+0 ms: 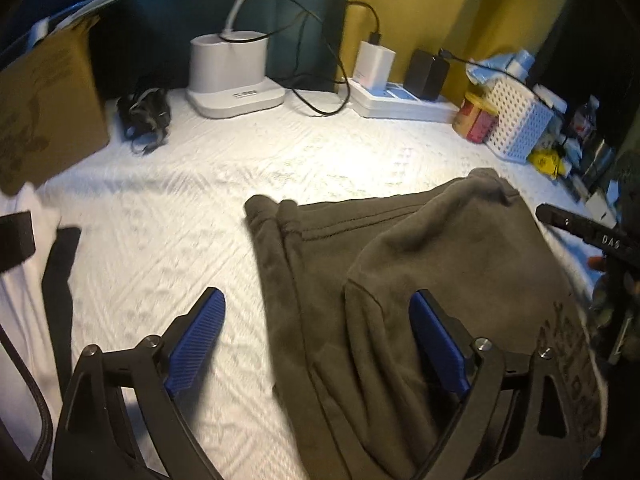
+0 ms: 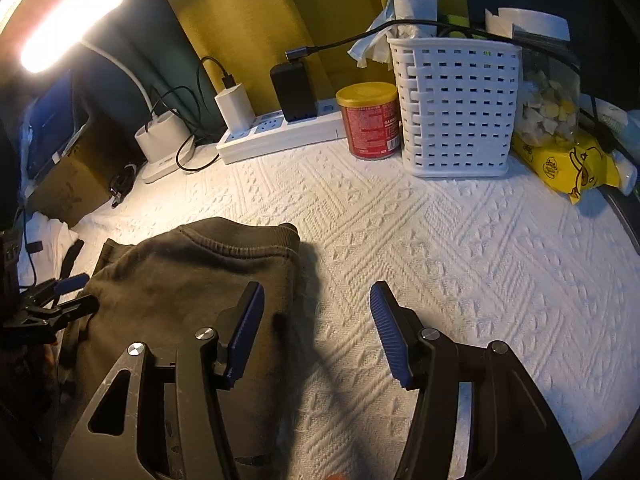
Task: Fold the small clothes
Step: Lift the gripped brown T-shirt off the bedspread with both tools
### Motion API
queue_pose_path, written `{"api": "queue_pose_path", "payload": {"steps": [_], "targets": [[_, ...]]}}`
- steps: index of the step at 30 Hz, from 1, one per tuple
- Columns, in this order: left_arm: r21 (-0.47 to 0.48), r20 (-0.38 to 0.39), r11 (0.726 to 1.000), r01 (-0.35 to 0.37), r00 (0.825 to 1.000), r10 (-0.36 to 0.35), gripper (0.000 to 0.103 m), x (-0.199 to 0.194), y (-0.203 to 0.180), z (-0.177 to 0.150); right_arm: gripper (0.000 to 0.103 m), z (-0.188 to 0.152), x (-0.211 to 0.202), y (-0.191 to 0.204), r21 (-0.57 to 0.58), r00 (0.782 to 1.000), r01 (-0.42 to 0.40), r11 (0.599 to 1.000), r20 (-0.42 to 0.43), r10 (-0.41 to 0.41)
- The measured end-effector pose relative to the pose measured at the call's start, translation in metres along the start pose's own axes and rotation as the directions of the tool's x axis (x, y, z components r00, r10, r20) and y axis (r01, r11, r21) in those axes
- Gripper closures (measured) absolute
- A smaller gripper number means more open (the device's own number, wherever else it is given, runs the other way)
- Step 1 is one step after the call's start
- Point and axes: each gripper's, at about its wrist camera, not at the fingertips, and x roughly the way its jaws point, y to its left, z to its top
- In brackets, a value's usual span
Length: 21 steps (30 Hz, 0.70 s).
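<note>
Left wrist view: nearest the lens, the left gripper [image 1: 316,340] stands with its blue ribbed pads spread wide and nothing pinched; one pad hangs over the white textured cloth covering the table [image 1: 160,240], the other over the folded dark olive-grey fleece garment [image 1: 420,260]. The garment lies flat on the cloth, its stitched hem turned away from the camera, with a faint printed pattern near its right edge. At the right border a black finger of the right gripper [image 2: 316,332] pokes in beside the garment; something orange behind it may be a fingertip, though the blur there makes that uncertain. In the right wrist view that gripper is also parted and empty, one pad above the garment's edge, the other above bare cloth; both tools tilt downward.

Left of the garment lies a black strap [image 1: 60,280] on white fabric. Farther back sit a brown cardboard box [image 1: 44,120], a tangle of black cord [image 1: 144,116], a white lamp base [image 1: 232,76], a white power strip [image 1: 400,100] carrying chargers, a red tin with a gold lid [image 2: 370,120] and a white perforated plastic basket [image 2: 456,108].
</note>
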Motion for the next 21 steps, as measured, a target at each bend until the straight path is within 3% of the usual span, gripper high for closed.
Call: {"api": "queue_pose_path", "payload": {"steps": [4, 6, 11, 18, 19, 21], "targets": [[0.059, -0.008, 0.995, 0.076, 0.997, -0.076, 0.010, 0.005, -0.013, 0.002, 0.042, -0.001, 0.011, 0.007, -0.019, 1.000, -0.021, 1.000, -0.023, 0.020], [0.119, -0.015, 0.988, 0.094, 0.996, -0.093, 0.011, 0.009, -0.027, 0.001, 0.032, 0.001, 0.015, 0.015, -0.045, 0.999, -0.041, 0.998, -0.032, 0.039], [0.196, -0.026, 0.974, 0.109, 0.994, -0.106, 0.016, 0.014, -0.050, 0.002, 0.032, 0.000, 0.025, 0.042, -0.146, 0.997, -0.054, 0.988, -0.060, 0.045], [0.204, -0.020, 0.968, 0.148, 0.989, -0.147, 0.061, 0.014, -0.059, 0.001, 0.035, -0.006, 0.034, 0.071, -0.251, 0.997, -0.050, 0.967, -0.073, 0.033], [0.215, -0.021, 0.966, 0.147, 0.989, -0.146, 0.070, 0.015, -0.063, 0.000, 0.040, -0.007, 0.033, 0.073, -0.258, 0.997, -0.055, 0.965, -0.074, 0.037], [0.229, -0.029, 0.958, 0.170, 0.985, -0.168, 0.081, 0.016, -0.071, -0.001, 0.063, -0.009, 0.032, 0.077, -0.262, 0.995, -0.085, 0.961, -0.079, 0.067]]}}
